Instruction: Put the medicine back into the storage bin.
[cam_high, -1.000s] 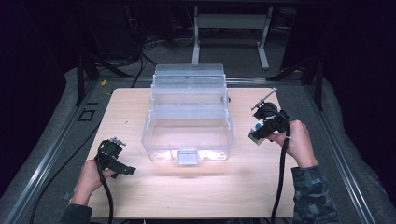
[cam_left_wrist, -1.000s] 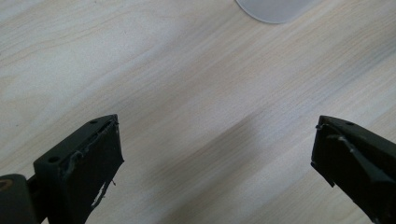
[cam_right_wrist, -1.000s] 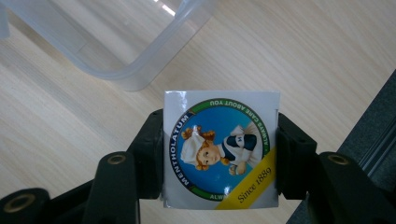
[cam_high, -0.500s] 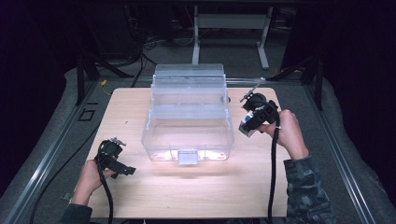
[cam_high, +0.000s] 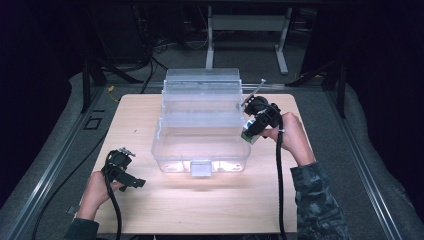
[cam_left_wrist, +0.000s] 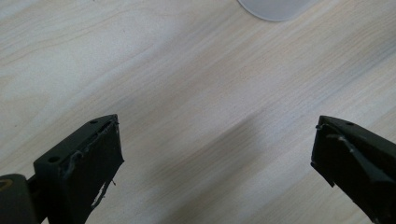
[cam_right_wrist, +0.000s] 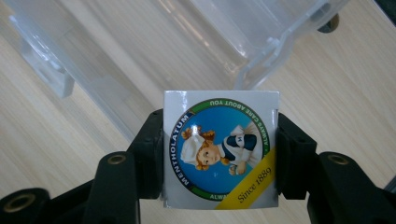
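A clear plastic storage box (cam_high: 165, 159) stands in the middle of the wooden table (cam_high: 200, 210) with its lid (cam_high: 202, 82) tipped open at the back. My right gripper (cam_high: 249, 132) is at the box's right rim, shut on a small Mentholatum carton (cam_high: 246, 136). In the right gripper view the carton (cam_right_wrist: 220, 149) sits squarely between the two pads (cam_right_wrist: 152, 149), its printed face towards the camera, with the clear box (cam_right_wrist: 187, 42) just beyond it. My left gripper (cam_high: 134, 182) rests near the front left of the table, open and holding nothing (cam_left_wrist: 217, 154).
A corner of the clear box (cam_left_wrist: 275, 7) shows at the top of the left gripper view. Bare wood lies in front of the box. A dark padded border (cam_high: 60, 165) surrounds the table, and a metal stand (cam_high: 245, 30) is behind it.
My right gripper has carried the carton leftwards and slightly up, from beside the box to its right rim. The left gripper has stayed where it was.
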